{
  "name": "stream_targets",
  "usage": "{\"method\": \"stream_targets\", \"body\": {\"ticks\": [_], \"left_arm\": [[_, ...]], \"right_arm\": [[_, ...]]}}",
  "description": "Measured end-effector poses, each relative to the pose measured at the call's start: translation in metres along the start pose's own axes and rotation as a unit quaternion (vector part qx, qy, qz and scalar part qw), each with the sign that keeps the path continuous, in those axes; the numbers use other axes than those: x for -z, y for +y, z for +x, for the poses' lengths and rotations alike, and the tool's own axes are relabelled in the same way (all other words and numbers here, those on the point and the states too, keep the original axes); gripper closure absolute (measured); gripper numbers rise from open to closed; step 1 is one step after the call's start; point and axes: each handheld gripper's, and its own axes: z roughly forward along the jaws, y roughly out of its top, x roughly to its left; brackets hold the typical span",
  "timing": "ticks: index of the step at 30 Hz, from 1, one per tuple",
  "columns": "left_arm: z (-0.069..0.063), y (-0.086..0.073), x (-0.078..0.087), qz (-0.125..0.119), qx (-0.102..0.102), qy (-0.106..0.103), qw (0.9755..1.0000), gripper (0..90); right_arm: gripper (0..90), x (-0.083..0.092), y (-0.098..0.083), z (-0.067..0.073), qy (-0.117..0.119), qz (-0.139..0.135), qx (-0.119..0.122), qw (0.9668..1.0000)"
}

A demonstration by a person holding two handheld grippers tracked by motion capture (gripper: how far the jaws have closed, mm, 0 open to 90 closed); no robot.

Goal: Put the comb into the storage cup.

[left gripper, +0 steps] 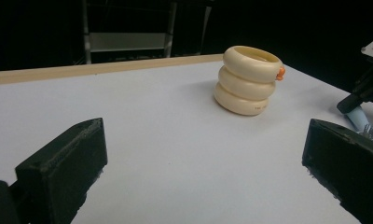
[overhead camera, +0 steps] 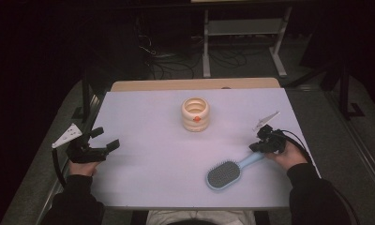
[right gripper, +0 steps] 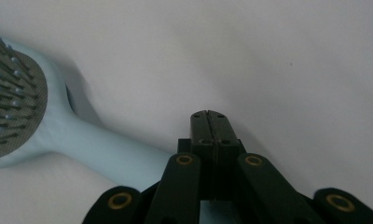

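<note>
A light blue hairbrush [overhead camera: 225, 174] lies bristles up at the front right of the white table [overhead camera: 153, 164], its handle pointing right and back. My right gripper [overhead camera: 255, 147] is at the handle's end. In the right gripper view that gripper [right gripper: 208, 115] has its jaws pressed together with nothing between them, and the hairbrush's handle [right gripper: 105, 151] passes under it. My left gripper [overhead camera: 107, 138] hovers open at the table's left edge, with nothing between its jaws [left gripper: 205, 140]. A cream holder of stacked rings [overhead camera: 195, 114] stands upright at the back centre; it carries a small orange knob [left gripper: 280, 73].
A wooden strip [overhead camera: 195, 84] runs along the table's far edge. Beyond it stand a metal shelf frame [overhead camera: 244, 28] and cables on the dark floor. In the left gripper view the right gripper [left gripper: 362, 93] and the brush's tip [left gripper: 369, 126] show at the right.
</note>
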Motion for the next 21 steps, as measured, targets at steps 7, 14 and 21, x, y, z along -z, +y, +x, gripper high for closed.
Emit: {"method": "stream_targets", "body": {"ticks": [7,14,21], "left_arm": [[0.000,0.000,0.000,0.001,0.000,0.000,1.0000,0.0],[0.000,0.000,0.000,0.001,0.000,0.000,1.0000,0.0],[0.000,0.000,0.000,0.002,0.000,0.000,1.0000,0.0]], "right_arm": [[88.5,0.005,-0.008,0.002,0.001,0.000,0.002,1.0000],[88.5,0.009,-0.017,0.005,0.005,-0.004,0.005,1.0000],[88.5,0.014,-0.026,0.009,0.009,-0.004,0.007,0.9999]]}}
